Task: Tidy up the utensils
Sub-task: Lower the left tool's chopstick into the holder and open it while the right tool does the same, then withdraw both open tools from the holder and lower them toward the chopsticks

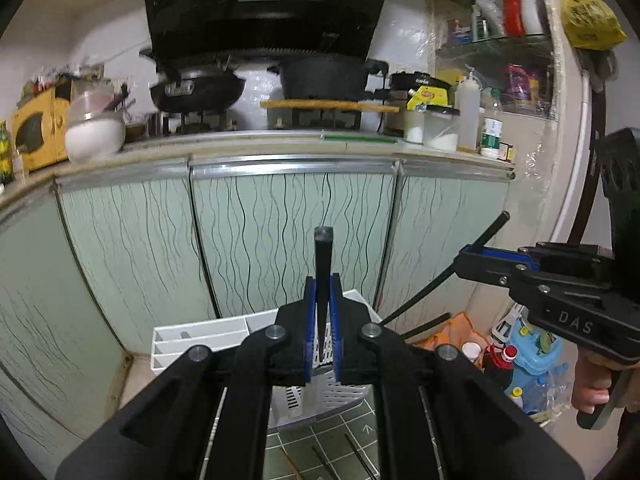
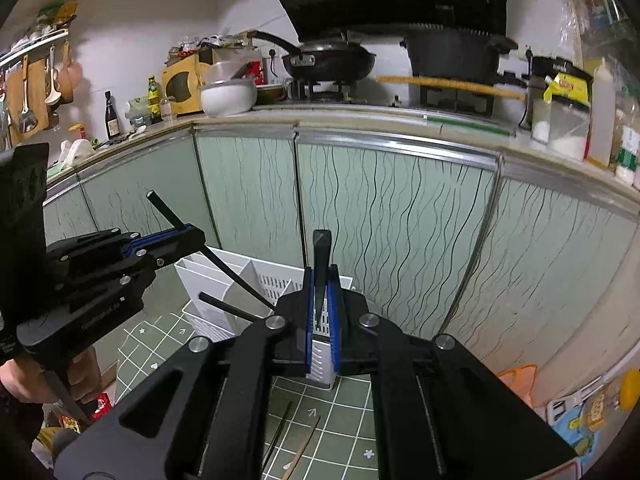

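Both my grippers are clamped, each on one black chopstick. Left gripper [image 1: 322, 320] pinches a black chopstick [image 1: 323, 248] between its blue pads, thick end sticking up past the tips. Right gripper [image 2: 321, 316] does the same with its own black chopstick [image 2: 322, 252]. From the left wrist view, right gripper [image 1: 472, 258] comes in from the right edge with its stick slanting down-left; my hand [image 1: 596, 392] on the grip is partly cut off. From the right wrist view, left gripper [image 2: 188, 240] comes in from the left, its stick angled down toward the organizer.

White utensil organizer [image 1: 200, 336] sits on the green tiled mat [image 1: 340, 436] just beyond both tips, slotted dividers and perforated basket section, mostly blocked by my own jaws in both views. More chopsticks [image 2: 296, 440] lie loose on the mat under the gripper body, a dark one and a wooden one, ends cut off by the frame and my tool.

Behind: pale green cabinet doors [image 1: 280, 232], counter with wok [image 1: 196, 92], black pot [image 1: 328, 76], white bowl [image 1: 94, 132]. Orange bag and bottles on the floor at right, blurred, hard to make out.
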### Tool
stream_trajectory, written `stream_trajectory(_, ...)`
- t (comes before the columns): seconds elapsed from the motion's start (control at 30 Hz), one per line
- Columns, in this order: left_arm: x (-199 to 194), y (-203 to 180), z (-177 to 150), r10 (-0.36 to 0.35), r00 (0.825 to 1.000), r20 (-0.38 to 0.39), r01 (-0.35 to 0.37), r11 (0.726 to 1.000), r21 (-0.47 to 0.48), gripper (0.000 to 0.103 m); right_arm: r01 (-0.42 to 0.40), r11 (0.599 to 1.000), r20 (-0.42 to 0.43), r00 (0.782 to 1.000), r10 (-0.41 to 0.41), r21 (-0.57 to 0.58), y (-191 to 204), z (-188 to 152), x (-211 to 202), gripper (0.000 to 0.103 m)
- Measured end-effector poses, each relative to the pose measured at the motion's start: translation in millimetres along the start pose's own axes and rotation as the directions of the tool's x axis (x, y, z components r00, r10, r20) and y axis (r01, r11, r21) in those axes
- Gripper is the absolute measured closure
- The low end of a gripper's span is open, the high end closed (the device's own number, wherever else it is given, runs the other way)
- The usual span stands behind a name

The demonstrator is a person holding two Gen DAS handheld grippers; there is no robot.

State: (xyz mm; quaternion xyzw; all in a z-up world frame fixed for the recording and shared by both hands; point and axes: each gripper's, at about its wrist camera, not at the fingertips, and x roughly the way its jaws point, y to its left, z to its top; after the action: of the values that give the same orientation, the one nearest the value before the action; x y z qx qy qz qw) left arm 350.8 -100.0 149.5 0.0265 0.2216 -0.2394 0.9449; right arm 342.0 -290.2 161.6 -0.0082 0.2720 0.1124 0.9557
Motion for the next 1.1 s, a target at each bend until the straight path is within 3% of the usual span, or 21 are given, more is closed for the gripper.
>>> stream_trajectory(0.2, 24.9, 13.1, -14.6, 0.0, 0.999, -0.049, -0.002, 0.999, -0.033, 0.093, 0.032, 0.999, -0.057, 0.998, -0.032, 0.009, -7.7, -11.1, 30.5, 0.094)
stream_trajectory(0.23, 25.8, 14.3, -16.4, 0.014, 0.998, -0.054, -0.015, 0.999, -0.031, 0.078, 0.042, 0.999, -0.063, 0.997, -0.041, 0.012, -9.6, -13.3, 32.3, 0.078)
stream_trajectory(0.27, 25.3, 17.1, -18.9, 0.033, 0.998, -0.057, -0.035, 0.999, -0.036, 0.054, 0.049, 0.999, -0.062, 0.997, -0.049, 0.012, -10.7, -14.9, 31.8, 0.064)
stream_trajectory(0.3, 23.2, 18.7, -20.1, 0.041, 0.998, -0.051, -0.043, 0.998, -0.041, 0.041, 0.062, 0.998, -0.053, 0.997, -0.062, 0.01, -11.3, -15.5, 30.0, 0.034)
stream_trajectory(0.33, 20.2, 19.9, -20.2, 0.052, 0.998, -0.041, -0.054, 0.998, -0.043, 0.022, 0.075, 0.997, -0.032, 0.997, -0.075, 0.01, -12.5, -16.9, 25.0, 0.028)
stream_trajectory(0.37, 13.7, 22.2, -21.2, 0.067, 0.998, -0.018, -0.068, 0.997, -0.047, 0.018, 0.083, 0.996, -0.019, 0.996, -0.083, 0.017, -14.6, -18.2, 19.9, 0.028)
stream_trajectory(0.43, 6.0, 23.4, -21.9, 0.078, 0.997, -0.007, -0.079, 0.996, -0.047, 0.015, 0.105, 0.994, -0.007, 0.994, -0.105, 0.028, -16.7, -19.8, 12.2, 0.012)
stream_trajectory(0.53, -7.0, 19.8, -26.0, 0.107, 0.994, -0.004, -0.107, 0.994, -0.014, 0.013, 0.11, 0.994, 0.01, 0.994, -0.11, 0.014, -15.1, -24.0, 0.5, 0.008)
stream_trajectory(0.67, -23.0, 12.7, -30.5, 0.136, 0.991, 0.014, -0.136, 0.99, 0.026, 0.01, 0.111, 0.994, 0.019, 0.994, -0.111, -0.02, -7.0, -30.9, -11.9, 0.008)
stream_trajectory(0.9, -50.5, 11.8, -40.9, 0.13, 0.991, 0.032, -0.131, 0.991, 0.014, 0.01, 0.098, 0.995, 0.022, 0.995, -0.098, -0.033, 8.8, -46.9, -33.0, 0.008)
stream_trajectory(1.1, -73.2, 11.1, -56.4, 0.196, 0.98, 0.036, -0.197, 0.98, 0.028, 0.01, 0.095, 0.994, 0.024, 0.995, -0.094, -0.044, 20.9, -65.4, -46.8, 0.008)
